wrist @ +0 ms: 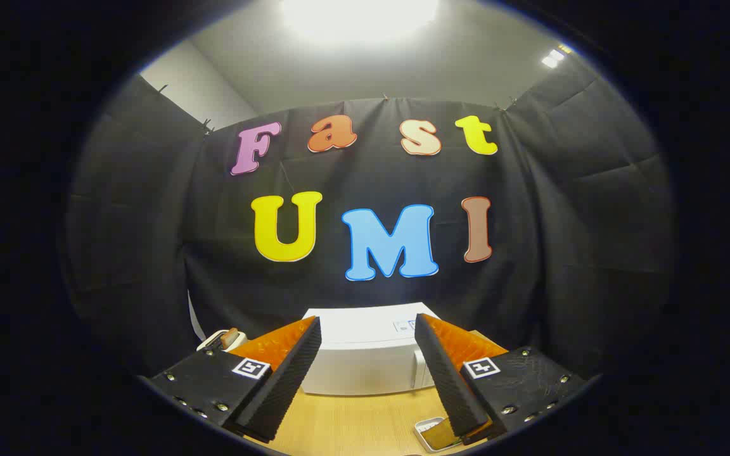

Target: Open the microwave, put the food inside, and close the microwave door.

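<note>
The claw (368, 373) is spread wide, its two fingers apart with nothing between them, held above a wooden table (352, 421). Beyond the fingers, at 12 o'clock from the claw, sits a white microwave (365, 354) on the table against the black cloth wall (561, 253). Its door looks shut, and a vertical handle (419, 369) shows near its right side, just beside the right finger (447, 380). The left finger (286, 386) overlaps the microwave's left front corner in the view. At about 5 o'clock from the claw, close under the right fingertip, a small white tray (431, 434) lies on the table with a brownish piece of food (440, 436) in it, partly hidden by the finger. At 10 o'clock, behind the left finger, a white toaster (219, 341) with something brown in its slot stands near the wall. A bright ceiling light (358, 16) glares overhead
</note>
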`<action>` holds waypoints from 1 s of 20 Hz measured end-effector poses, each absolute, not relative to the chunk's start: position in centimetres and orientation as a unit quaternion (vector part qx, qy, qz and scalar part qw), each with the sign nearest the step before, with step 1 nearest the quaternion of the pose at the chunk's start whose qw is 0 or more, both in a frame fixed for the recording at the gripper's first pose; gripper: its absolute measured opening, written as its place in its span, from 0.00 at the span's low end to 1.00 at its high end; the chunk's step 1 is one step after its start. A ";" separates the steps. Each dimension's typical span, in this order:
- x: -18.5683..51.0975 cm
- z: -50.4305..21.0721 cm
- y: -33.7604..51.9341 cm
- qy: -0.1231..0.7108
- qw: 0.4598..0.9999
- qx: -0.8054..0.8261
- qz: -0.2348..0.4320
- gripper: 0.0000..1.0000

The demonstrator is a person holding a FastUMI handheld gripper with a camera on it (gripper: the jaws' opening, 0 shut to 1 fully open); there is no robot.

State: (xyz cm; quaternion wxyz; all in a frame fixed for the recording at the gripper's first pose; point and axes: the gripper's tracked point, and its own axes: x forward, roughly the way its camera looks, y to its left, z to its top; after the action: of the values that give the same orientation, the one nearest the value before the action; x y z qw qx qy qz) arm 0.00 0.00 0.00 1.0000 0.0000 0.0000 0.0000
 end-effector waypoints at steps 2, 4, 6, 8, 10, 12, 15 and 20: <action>0.0 -0.1 -0.3 0.001 1.000 -0.003 -0.002 0.95; 0.0 0.2 -0.4 -0.003 1.000 -0.006 -0.002 0.95; 0.0 0.4 -0.3 -0.006 1.000 -0.011 -0.002 0.95; -0.1 0.6 -0.1 -0.009 1.000 -0.014 0.002 0.95; -0.2 1.0 0.1 -0.016 1.000 -0.015 0.006 0.95; -0.4 1.5 0.1 -0.025 1.000 -0.016 0.008 0.95; -0.5 2.3 0.4 -0.034 0.999 -0.018 0.013 0.95; -0.5 2.9 0.2 -0.049 0.998 -0.024 0.010 0.95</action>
State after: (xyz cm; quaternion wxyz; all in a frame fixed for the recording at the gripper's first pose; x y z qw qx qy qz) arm -0.50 0.23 2.94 0.9985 -0.0238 -0.0491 0.0099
